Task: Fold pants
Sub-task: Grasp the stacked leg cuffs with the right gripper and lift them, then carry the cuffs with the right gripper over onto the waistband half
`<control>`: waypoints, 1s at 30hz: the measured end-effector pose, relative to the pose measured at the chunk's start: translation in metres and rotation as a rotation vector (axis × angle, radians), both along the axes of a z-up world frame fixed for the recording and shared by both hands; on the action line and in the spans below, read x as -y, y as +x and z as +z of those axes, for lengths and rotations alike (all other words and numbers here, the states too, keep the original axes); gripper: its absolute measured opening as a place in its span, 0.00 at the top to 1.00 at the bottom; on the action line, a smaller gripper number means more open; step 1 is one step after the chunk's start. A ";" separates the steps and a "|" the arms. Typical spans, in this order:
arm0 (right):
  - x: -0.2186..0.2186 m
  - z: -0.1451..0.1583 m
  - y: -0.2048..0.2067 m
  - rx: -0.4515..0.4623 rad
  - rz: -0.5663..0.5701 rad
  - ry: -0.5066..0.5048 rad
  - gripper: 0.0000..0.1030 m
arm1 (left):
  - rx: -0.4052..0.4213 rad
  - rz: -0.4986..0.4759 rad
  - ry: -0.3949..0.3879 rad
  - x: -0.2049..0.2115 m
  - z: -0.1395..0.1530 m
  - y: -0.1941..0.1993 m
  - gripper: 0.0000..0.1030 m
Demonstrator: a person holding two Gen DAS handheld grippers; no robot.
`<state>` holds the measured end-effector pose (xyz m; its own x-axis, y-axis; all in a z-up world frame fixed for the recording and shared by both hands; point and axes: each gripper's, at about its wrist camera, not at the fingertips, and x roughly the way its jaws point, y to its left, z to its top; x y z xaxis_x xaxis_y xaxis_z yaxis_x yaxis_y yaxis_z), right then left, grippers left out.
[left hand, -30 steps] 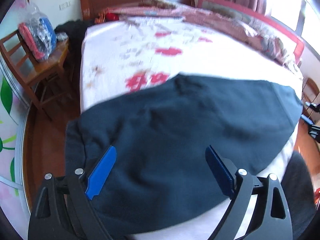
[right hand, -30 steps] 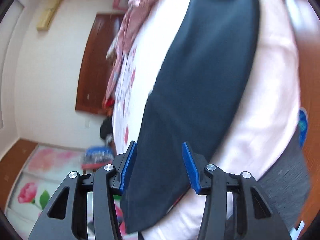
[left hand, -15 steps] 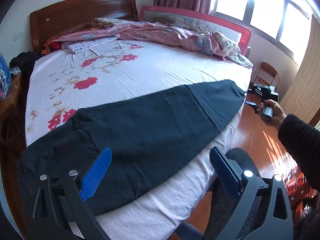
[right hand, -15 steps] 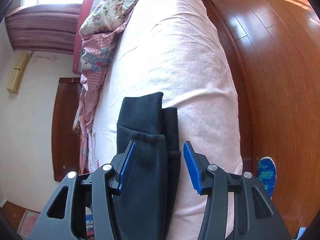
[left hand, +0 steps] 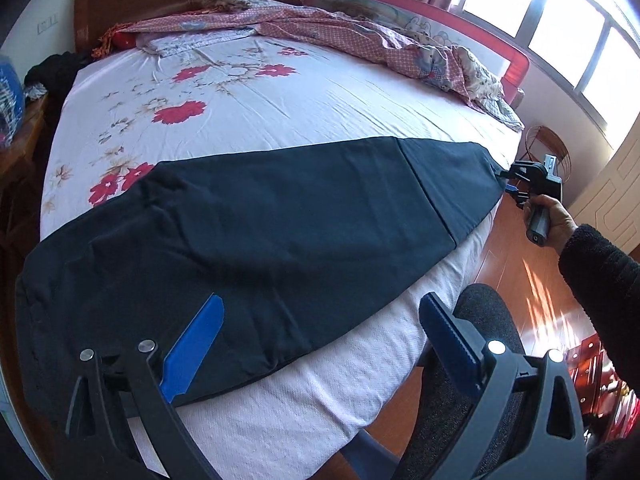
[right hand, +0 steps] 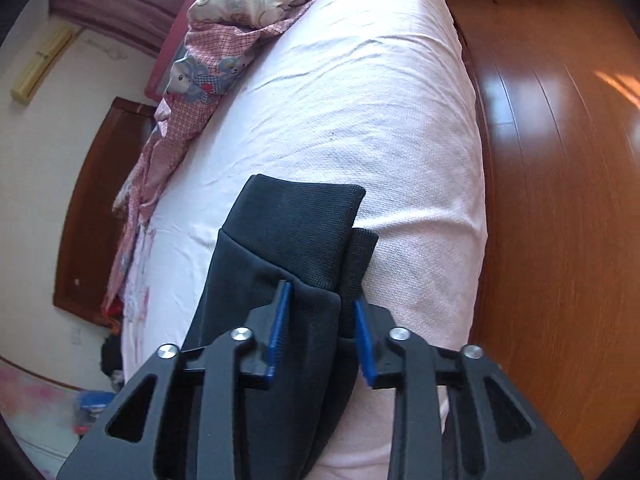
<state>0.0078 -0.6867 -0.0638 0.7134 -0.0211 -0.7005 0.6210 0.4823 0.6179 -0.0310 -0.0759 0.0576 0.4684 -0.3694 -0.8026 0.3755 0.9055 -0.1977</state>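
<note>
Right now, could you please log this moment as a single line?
pants: flat on bed | right gripper: fingers closing around ankle cuffs | left gripper: open, empty

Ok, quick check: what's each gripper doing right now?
Left gripper: open, holding nothing, above the pants.
Right gripper: jaws closing around the cuff end of the pants, cloth between the pads.

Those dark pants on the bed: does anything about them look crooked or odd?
Slightly. At the ankle end of the dark navy knit pants, the two ribbed cuffs do not line up: one pokes out beside the other. The right gripper is closing on the fabric just behind them. The rest lies flat on the floral bedsheet.
</note>
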 end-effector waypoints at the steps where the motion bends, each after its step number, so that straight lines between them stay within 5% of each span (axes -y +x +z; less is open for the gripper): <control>1: -0.004 0.008 0.001 -0.013 0.012 -0.043 0.83 | -0.003 0.012 -0.007 -0.003 0.000 0.001 0.04; 8: -0.063 0.088 0.020 0.077 0.198 -0.275 0.84 | 0.028 0.094 -0.033 -0.027 0.007 0.006 0.04; 15: -0.213 0.146 0.034 0.165 0.555 -0.578 0.84 | 0.081 0.228 -0.053 -0.074 0.018 0.012 0.04; 20: -0.337 0.123 0.026 0.160 0.808 -0.784 0.84 | 0.090 0.334 -0.061 -0.112 0.015 0.011 0.03; 25: -0.439 0.038 0.018 0.010 1.086 -0.949 0.84 | 0.070 0.414 -0.078 -0.140 0.008 0.009 0.03; 27: -0.456 0.015 0.010 -0.029 1.127 -1.040 0.84 | 0.067 0.429 -0.086 -0.146 0.006 0.008 0.03; 30: -0.453 0.030 0.002 0.007 1.090 -1.065 0.84 | 0.071 0.441 -0.080 -0.152 0.002 0.006 0.03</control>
<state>0.0096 -0.2335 -0.0337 0.7176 0.0239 -0.6961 -0.3220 0.8976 -0.3011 -0.0250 0.0761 0.0599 0.6478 -0.1822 -0.7397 -0.0273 0.9648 -0.2615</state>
